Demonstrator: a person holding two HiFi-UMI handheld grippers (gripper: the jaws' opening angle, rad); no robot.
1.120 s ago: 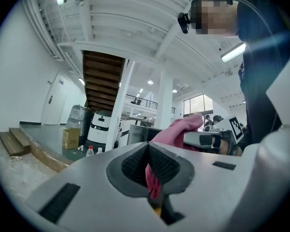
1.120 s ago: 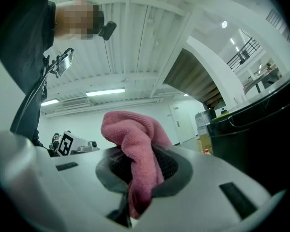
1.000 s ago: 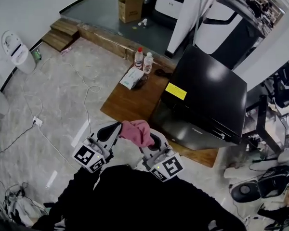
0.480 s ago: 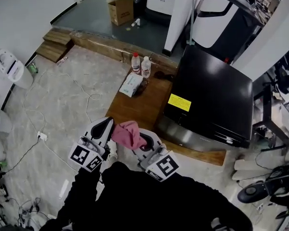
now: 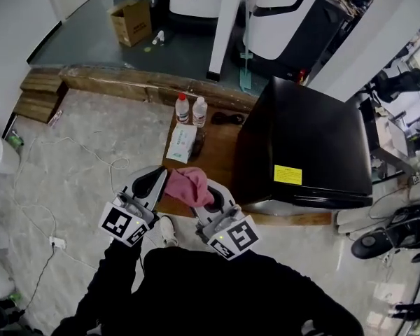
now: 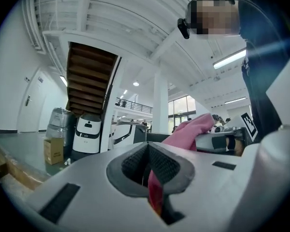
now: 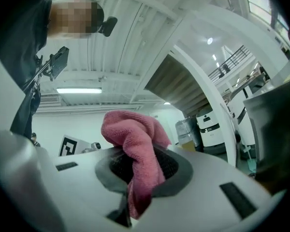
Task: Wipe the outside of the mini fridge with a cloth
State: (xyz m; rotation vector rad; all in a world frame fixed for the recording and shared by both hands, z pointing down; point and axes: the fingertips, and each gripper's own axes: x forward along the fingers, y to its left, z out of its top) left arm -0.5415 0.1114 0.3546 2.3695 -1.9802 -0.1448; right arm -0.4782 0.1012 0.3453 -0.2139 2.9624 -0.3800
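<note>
Pink cloth [image 5: 187, 186] is pinched in the closed left tongs [image 5: 159, 182] and right tongs [image 5: 210, 201].

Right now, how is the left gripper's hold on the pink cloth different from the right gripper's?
The left gripper pinches just a thin edge of the cloth; the right gripper bites a thick bunch. The right gripper is nearer the mini fridge than the left gripper. Both are shut on the same cloth.

Wooden platform [image 5: 213, 161]: carrying mini fridge [image 5: 304, 142] at 3 o'clock, two bottles [image 5: 183, 108] standing at 11 o'clock, white packet [image 5: 181, 143] lying at 9 o'clock.
</note>
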